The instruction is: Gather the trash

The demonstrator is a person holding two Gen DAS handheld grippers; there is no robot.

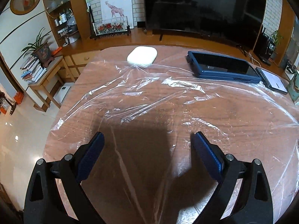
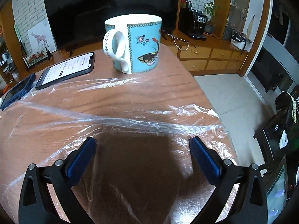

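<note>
On wood table (image 1: 233, 112), clear crinkled plastic sheet (image 1: 149, 93), spread flat.

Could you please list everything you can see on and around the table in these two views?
plastic sheet: one, clear, crinkled, spread across the table
table: one, brown wood, under the sheet
case: one, white, far edge of the table, at the sheet's edge
tablet: one, blue cover, far side of the table
phone: one, black, screen lit, between tablet and mug
mug: one, turquoise with butterfly, right far corner
television: one, black, behind the table
giraffe picture: one, white, leaning on the brick wall
left gripper: black, blue pads, open above the sheet
right gripper: black, blue pads, open above the sheet
</note>
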